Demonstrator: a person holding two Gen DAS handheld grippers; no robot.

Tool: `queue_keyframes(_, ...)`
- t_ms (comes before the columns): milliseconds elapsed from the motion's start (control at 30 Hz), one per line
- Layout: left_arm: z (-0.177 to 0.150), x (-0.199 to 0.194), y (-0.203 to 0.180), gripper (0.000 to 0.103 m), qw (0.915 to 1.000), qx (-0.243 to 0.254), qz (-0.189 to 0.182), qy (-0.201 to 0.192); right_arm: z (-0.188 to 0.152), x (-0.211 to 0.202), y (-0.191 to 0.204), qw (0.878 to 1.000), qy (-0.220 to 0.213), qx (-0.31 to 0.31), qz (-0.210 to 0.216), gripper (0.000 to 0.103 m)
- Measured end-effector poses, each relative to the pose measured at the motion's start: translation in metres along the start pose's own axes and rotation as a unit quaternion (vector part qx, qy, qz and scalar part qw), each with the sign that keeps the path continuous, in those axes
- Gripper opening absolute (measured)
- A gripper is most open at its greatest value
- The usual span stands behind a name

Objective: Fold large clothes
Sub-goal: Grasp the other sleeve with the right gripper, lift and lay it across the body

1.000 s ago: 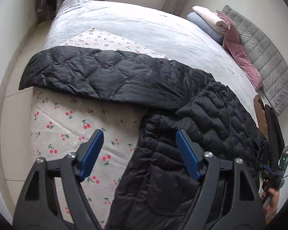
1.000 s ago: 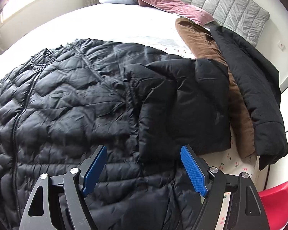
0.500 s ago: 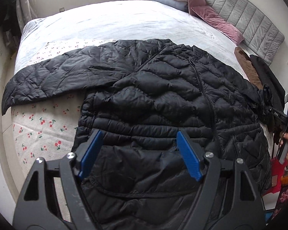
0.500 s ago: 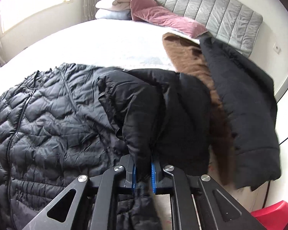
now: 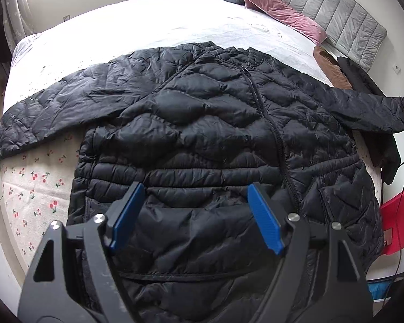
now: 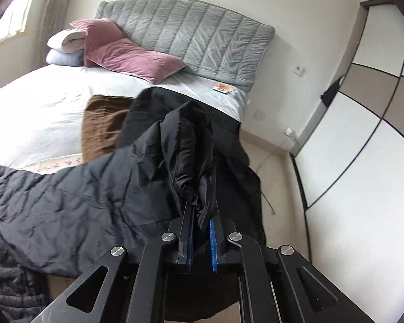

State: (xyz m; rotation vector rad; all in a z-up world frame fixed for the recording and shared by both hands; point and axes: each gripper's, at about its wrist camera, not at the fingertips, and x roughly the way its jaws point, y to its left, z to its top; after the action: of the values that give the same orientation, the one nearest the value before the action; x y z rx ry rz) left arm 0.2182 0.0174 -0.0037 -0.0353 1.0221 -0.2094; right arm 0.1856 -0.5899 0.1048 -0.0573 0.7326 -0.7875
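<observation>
Step in hand, as I judge it: laying the jacket [image 5: 202, 134] out flat before any fold, right sleeve being drawn out to the side.

Jacket: black quilted puffer, front up, zipper closed, spread across the foot half of the bed [image 5: 175, 24]. Hem is nearest the left camera, collar toward the middle of the bed. Its other sleeve [image 5: 54, 107] lies flat, reaching to the bed's edge over a cherry-print sheet [image 5: 32, 188].

Right claw [image 6: 201, 231]: closed on the cuff end of the right sleeve [image 6: 188, 148], fabric bunched between the blue pads; the sleeve hangs stretched from the body, lifted off the bed.

Left claw [image 5: 195, 215]: jaws wide apart, nothing between them, poised over the lower front panel, not gripping.

Next move, likely: bring the held sleeve across the chest or lay it straight, then let go; the left claw could pin the body so the slippery shell does not slide along. Puffy fill will spring back, so creases need pressing.

Surface and room: pale bedspread, grey padded headboard [image 6: 196, 40], pink pillow [image 6: 132, 59], folded bedding [image 6: 64, 45] at the head. A brown garment [image 6: 102, 126] and another black coat [image 6: 229, 123] lie just beside the sleeve. Red stool [image 5: 397, 223] and cables by the bed; a wardrobe [image 6: 350, 148] right.
</observation>
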Motion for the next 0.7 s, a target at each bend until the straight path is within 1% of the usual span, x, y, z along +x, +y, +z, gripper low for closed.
queue_keyframes(33,-0.001,0.002,0.0,0.079,1.0,0.002,0.0,0.002,-0.005,0.011,-0.008,1.0,0.013,0.007,-0.011,0.017)
queue_keyframes(100,-0.002,0.004,0.001,0.079,1.0,0.005,0.001,0.006,-0.015,0.019,-0.026,0.998,0.029,0.03,-0.041,0.019)
queue_keyframes(133,-0.001,0.005,0.001,0.079,1.0,0.007,0.0,0.007,-0.019,0.017,-0.032,0.998,0.028,0.048,-0.03,0.023)
queue_keyframes(167,0.0,0.005,0.002,0.079,0.9999,0.009,-0.001,0.005,-0.021,0.013,-0.034,0.998,0.023,0.061,-0.006,0.03)
queue_keyframes(200,0.002,0.006,0.003,0.079,1.0,0.009,0.0,0.002,-0.023,0.006,-0.033,0.997,0.018,0.067,0.013,0.035)
queue_keyframes(267,0.008,0.008,0.002,0.079,1.0,0.007,0.002,-0.006,-0.022,-0.012,-0.015,0.998,0.007,0.055,0.034,0.058)
queue_keyframes(300,0.01,0.009,0.001,0.079,0.9999,0.007,0.001,-0.012,-0.022,-0.022,-0.001,0.998,0.0,0.041,0.053,0.061)
queue_keyframes(333,0.012,0.011,-0.001,0.079,0.9998,0.008,-0.002,-0.017,-0.025,-0.035,0.016,0.996,-0.007,0.024,0.082,0.063)
queue_keyframes(400,0.013,0.019,-0.007,0.079,0.9997,0.013,-0.011,-0.02,-0.03,-0.051,0.057,0.99,-0.01,-0.013,0.139,0.067)
queue_keyframes(433,0.011,0.024,-0.011,0.079,0.9995,0.02,-0.017,-0.016,-0.038,-0.06,0.079,0.984,-0.009,-0.038,0.175,0.071)
queue_keyframes(467,0.007,0.03,-0.015,0.079,0.9993,0.027,-0.024,-0.01,-0.051,-0.071,0.106,0.974,-0.006,-0.068,0.216,0.074)
queue_keyframes(500,0.003,0.036,-0.018,0.079,0.9989,0.035,-0.031,-0.004,-0.066,-0.079,0.13,0.963,0.001,-0.097,0.253,0.075)
queue_keyframes(567,-0.009,0.046,-0.023,0.079,0.9977,0.054,-0.041,0.008,-0.098,-0.085,0.173,0.936,0.031,-0.145,0.32,0.075)
queue_keyframes(600,-0.017,0.05,-0.024,0.079,0.9969,0.064,-0.045,0.013,-0.116,-0.087,0.192,0.92,0.053,-0.165,0.351,0.075)
queue_keyframes(633,-0.024,0.052,-0.023,0.079,0.9961,0.072,-0.049,0.015,-0.134,-0.087,0.205,0.908,0.071,-0.178,0.372,0.075)
queue_keyframes(667,-0.033,0.052,-0.021,0.079,0.9952,0.08,-0.055,0.013,-0.152,-0.088,0.217,0.898,0.088,-0.193,0.385,0.075)
queue_keyframes(700,-0.04,0.05,-0.019,0.079,0.9941,0.089,-0.062,0.009,-0.17,-0.087,0.224,0.891,0.101,-0.206,0.391,0.075)
